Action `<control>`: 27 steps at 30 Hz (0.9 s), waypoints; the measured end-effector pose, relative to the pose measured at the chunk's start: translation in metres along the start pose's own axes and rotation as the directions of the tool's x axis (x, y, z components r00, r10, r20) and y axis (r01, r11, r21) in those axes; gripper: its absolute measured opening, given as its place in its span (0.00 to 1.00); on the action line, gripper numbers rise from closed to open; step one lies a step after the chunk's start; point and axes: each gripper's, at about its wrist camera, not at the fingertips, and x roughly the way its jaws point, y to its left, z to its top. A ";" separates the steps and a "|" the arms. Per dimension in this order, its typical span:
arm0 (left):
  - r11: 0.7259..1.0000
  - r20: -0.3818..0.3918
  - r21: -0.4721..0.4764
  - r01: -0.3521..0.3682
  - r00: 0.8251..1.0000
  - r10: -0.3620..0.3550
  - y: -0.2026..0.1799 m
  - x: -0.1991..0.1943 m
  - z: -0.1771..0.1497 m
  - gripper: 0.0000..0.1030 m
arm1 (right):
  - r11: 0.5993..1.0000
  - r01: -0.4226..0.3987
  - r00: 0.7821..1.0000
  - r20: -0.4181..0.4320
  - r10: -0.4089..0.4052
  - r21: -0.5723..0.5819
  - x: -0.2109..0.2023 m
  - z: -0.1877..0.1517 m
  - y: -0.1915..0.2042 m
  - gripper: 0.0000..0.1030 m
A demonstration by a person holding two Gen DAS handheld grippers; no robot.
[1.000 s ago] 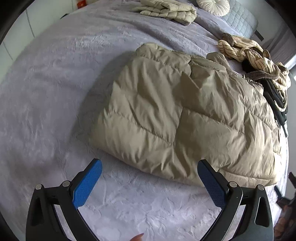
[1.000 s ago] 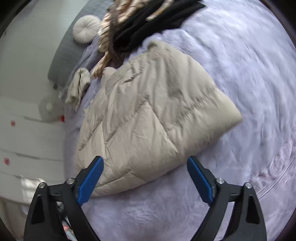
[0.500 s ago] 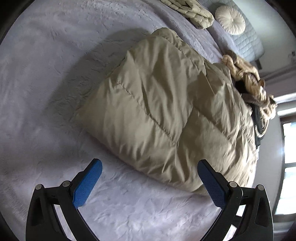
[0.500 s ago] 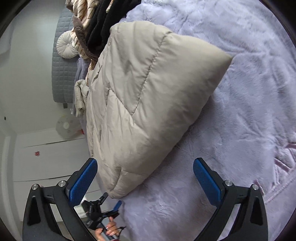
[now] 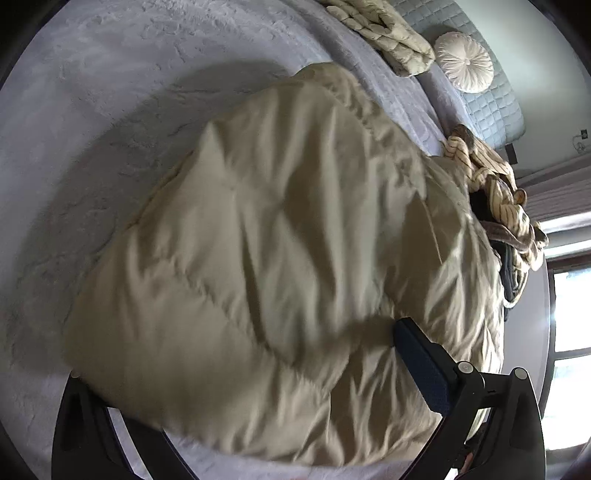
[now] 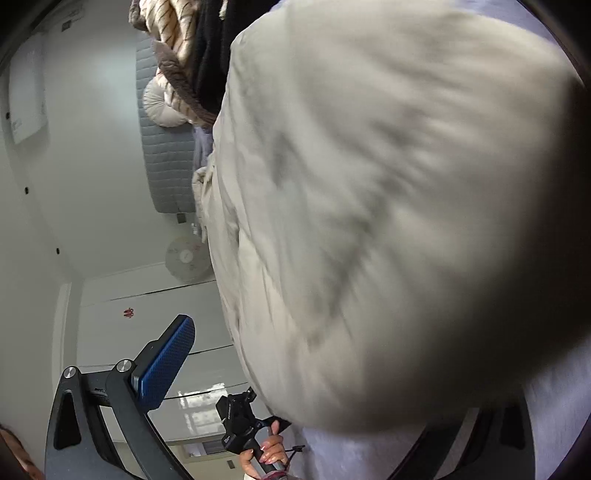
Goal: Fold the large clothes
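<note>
Both grippers now closer, spread wide round jacket (image 5: 277, 258); hand (image 6: 267, 452) only in R view.

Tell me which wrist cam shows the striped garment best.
Left wrist: the striped garment lies in focus beyond the beige puffer jacket, heaped over dark clothing. Right wrist catches only a cropped piece of it at the top edge, beside the jacket.

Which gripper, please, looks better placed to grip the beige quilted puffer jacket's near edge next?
Probably the left gripper: the beige quilted puffer jacket already bulges between its open fingers. The right gripper shows one blue finger beside the jacket; its other is hidden.
</note>
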 end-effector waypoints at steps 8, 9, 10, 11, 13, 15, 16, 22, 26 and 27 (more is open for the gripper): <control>0.991 0.012 -0.038 0.126 0.992 -0.126 0.009 -0.008 0.006 0.27 | 0.999 0.003 1.000 0.007 -0.003 0.045 0.002 0.000 -0.002 0.82; 0.991 0.018 -0.014 0.132 0.991 -0.131 0.007 -0.013 0.006 0.20 | 0.998 -0.005 1.000 0.004 0.005 0.058 0.002 -0.001 -0.002 0.53; 0.991 0.029 0.029 0.133 0.991 -0.134 0.000 -0.021 0.005 0.18 | 0.997 0.010 1.000 -0.001 -0.010 0.081 0.000 -0.002 -0.005 0.41; 0.990 0.033 0.048 0.135 0.990 -0.137 -0.002 -0.026 0.004 0.16 | 0.996 -0.004 1.000 0.001 0.004 0.094 -0.002 -0.003 -0.006 0.37; 0.984 0.046 0.097 0.152 0.987 -0.157 -0.011 -0.040 0.001 0.15 | 0.996 -0.039 0.999 0.002 0.039 0.081 -0.007 -0.006 -0.002 0.28; 0.978 0.054 0.123 0.166 0.983 -0.173 -0.017 -0.052 0.000 0.13 | 0.997 -0.058 0.998 -0.005 0.059 0.055 -0.013 -0.010 0.007 0.26; 0.975 0.052 0.132 0.177 0.981 -0.186 -0.018 -0.059 -0.002 0.13 | 0.997 -0.067 0.998 -0.011 0.068 0.043 -0.016 -0.013 0.011 0.25; 0.971 0.025 0.164 0.176 0.983 -0.182 -0.017 -0.096 -0.023 0.13 | 0.998 -0.064 0.996 -0.055 0.064 0.009 -0.043 -0.038 0.025 0.25; 0.974 -0.019 0.167 0.154 0.988 -0.153 -0.002 -0.115 -0.052 0.13 | 0.999 -0.038 0.995 -0.090 0.040 0.015 -0.068 -0.069 0.018 0.25; 0.975 -0.038 0.164 0.149 0.989 -0.145 0.006 -0.120 -0.061 0.13 | 0.999 -0.027 0.995 -0.100 0.030 0.026 -0.075 -0.079 0.013 0.25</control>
